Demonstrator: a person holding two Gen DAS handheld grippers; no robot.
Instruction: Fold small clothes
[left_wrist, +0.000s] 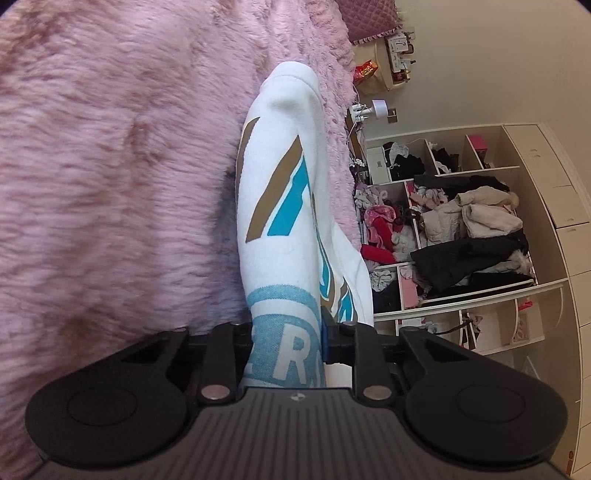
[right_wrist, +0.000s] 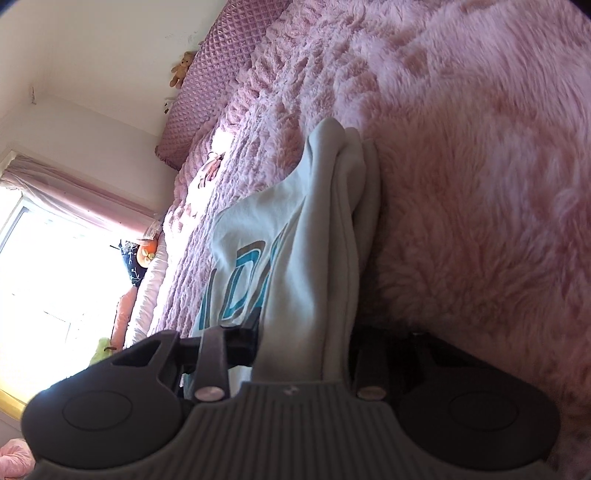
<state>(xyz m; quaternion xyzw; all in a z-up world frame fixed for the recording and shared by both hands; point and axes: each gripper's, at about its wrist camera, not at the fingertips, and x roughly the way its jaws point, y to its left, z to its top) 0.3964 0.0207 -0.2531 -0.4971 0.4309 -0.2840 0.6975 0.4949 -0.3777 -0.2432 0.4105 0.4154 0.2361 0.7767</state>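
Observation:
A small white sweatshirt with blue and brown print lies bunched on the fluffy pink bedspread. My left gripper is shut on a printed edge of it; the cloth runs away from the jaws over the bed. In the right wrist view the same sweatshirt shows in folded layers. My right gripper is shut on its plain white layers, and the fingertips are hidden by the cloth.
The pink bedspread fills most of both views. A quilted pink headboard stands at the bed's end. Open shelves stuffed with clothes stand beyond the bed edge. A bright window with a pink curtain is on the other side.

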